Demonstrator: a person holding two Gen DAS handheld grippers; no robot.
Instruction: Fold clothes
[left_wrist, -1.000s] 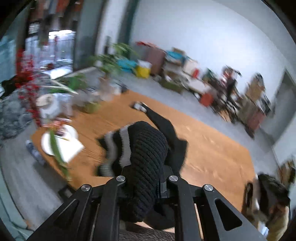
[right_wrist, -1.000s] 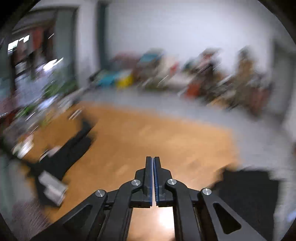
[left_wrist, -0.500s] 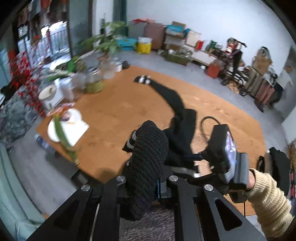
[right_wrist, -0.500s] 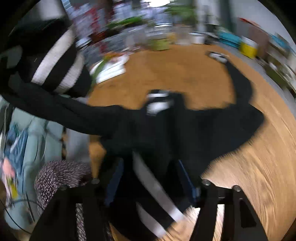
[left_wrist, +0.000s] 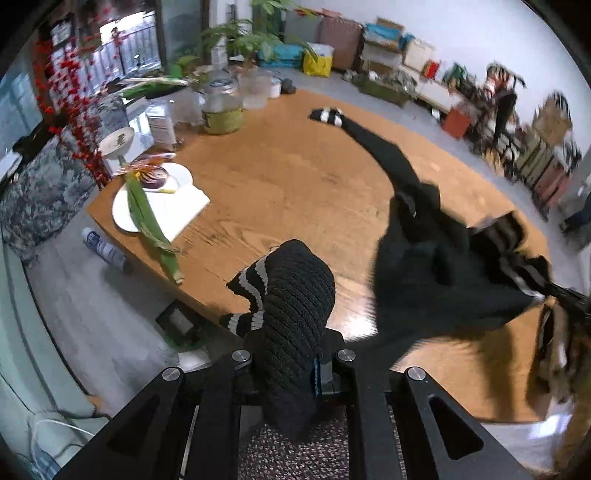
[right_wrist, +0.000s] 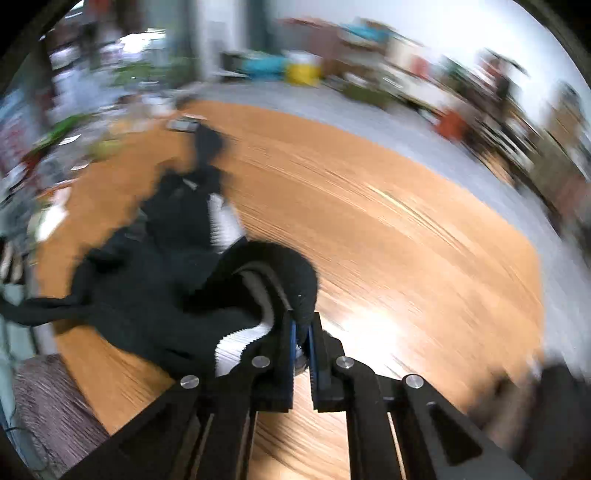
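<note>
While the right wrist view is heavily smeared, the left one is pretty sharp, so most detail comes from there. At the bottom center of the left view, the left gripper (left_wrist: 291, 363) has its fingers clamped on a thick ribbed fold of the black sweater (left_wrist: 436, 273), with a white-striped cuff (left_wrist: 248, 284) poking out just above. In the right view, bottom center, the right gripper (right_wrist: 301, 341) has its fingers pinched on another black-and-white striped edge of the same sweater (right_wrist: 162, 280). The rest of the garment hangs and sprawls over the wooden worktop (left_wrist: 295, 177), bunched toward the right of the left frame, with one sleeve (left_wrist: 380, 155) stretched out flat toward the upper middle, ending in a striped cuff. Farther back, at the left of the frame, sit a white plate (left_wrist: 123, 212) with a long green leaf (left_wrist: 147, 221) across it, then a glass jar (left_wrist: 222, 107) and some potted plants (left_wrist: 236, 37). Boxes and clutter line the far wall.
</note>
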